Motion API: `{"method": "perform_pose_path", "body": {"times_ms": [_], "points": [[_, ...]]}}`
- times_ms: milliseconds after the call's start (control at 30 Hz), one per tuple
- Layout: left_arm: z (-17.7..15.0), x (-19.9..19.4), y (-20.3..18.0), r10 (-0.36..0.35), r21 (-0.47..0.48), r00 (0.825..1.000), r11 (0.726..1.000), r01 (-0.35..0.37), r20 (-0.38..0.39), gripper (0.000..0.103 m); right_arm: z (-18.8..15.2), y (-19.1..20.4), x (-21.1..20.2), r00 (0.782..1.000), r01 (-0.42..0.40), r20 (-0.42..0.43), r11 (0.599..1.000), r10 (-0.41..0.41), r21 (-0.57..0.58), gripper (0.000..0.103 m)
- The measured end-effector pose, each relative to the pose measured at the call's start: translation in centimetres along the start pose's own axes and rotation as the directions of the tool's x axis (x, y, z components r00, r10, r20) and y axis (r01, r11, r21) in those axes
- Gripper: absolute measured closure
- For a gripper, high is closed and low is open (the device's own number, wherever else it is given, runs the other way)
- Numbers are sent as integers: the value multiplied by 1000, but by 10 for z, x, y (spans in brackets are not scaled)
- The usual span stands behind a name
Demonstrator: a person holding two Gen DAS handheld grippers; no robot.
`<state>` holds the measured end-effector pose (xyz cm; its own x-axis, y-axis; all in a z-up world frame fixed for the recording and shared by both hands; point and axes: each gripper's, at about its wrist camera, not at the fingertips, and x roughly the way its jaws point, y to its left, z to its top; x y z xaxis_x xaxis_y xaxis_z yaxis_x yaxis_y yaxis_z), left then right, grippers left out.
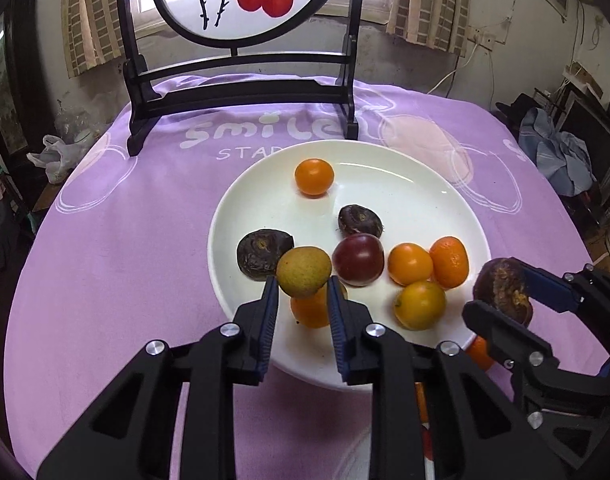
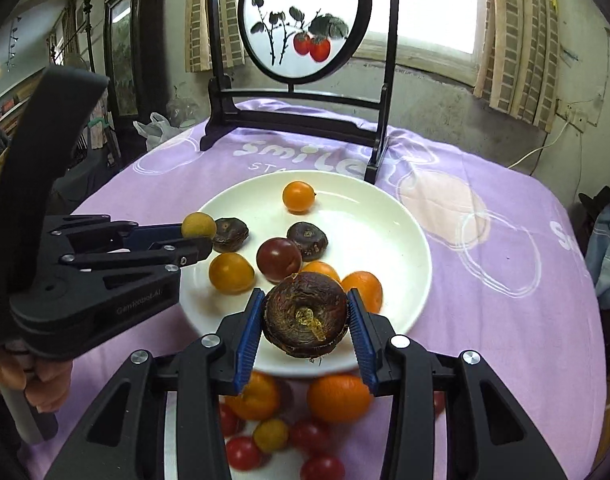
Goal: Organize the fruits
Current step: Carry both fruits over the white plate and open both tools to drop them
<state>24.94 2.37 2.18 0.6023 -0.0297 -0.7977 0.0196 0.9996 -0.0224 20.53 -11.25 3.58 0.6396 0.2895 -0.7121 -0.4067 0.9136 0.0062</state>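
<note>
A white plate point(image 1: 417, 184) point(image 2: 385, 224) on the purple cloth holds several orange fruits, a dark red plum point(image 1: 359, 259) point(image 2: 279, 259) and two dark water chestnuts point(image 1: 263, 253) point(image 2: 308, 240). My left gripper point(image 1: 303, 286) point(image 2: 197, 236) is shut on a yellow-green fruit point(image 1: 303, 271) point(image 2: 198, 225) above the plate's near left side. My right gripper point(image 2: 305, 314) point(image 1: 501, 288) is shut on a dark brown water chestnut point(image 2: 305, 316) point(image 1: 505, 290) above the plate's near right rim.
A black wooden stand with a round persimmon painting point(image 1: 241, 92) point(image 2: 301, 120) stands behind the plate. Below my right gripper lie several loose oranges point(image 2: 339, 398) and small red tomatoes point(image 2: 243, 452). Clutter surrounds the table.
</note>
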Motion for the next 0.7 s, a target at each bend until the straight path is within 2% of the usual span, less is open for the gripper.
{"method": "perform_pose_path", "body": {"times_ms": [67,100,133,167,200,467,700], "points": [[3,11,1,13,-9,1000,1000,-13,-16,79,5,2,15,1000,1,-20,1000,-1,4,60],[4,16,2,21,-15,1000,1000,-22,-21,75,7,1,24,999,-6,-36,1000,7,5,60],[5,20,3,28,-25,999,999,-28,-24,69,7,1,31,999,-15,-49,1000,15,6,60],[5,23,4,30,-35,999,999,-31,-25,55,7,0,37,998,-16,-56,1000,16,10,55],[5,24,6,35,-44,999,998,-36,-22,49,7,-1,41,998,-8,-60,1000,9,18,51],[-8,13,1,22,-14,1000,1000,-22,-18,48,-8,-10,22,999,-12,-40,999,13,30,51],[-37,-11,-14,-5,31,1000,1000,5,-12,44,-39,-21,-10,999,-15,-40,999,17,51,51]]}}
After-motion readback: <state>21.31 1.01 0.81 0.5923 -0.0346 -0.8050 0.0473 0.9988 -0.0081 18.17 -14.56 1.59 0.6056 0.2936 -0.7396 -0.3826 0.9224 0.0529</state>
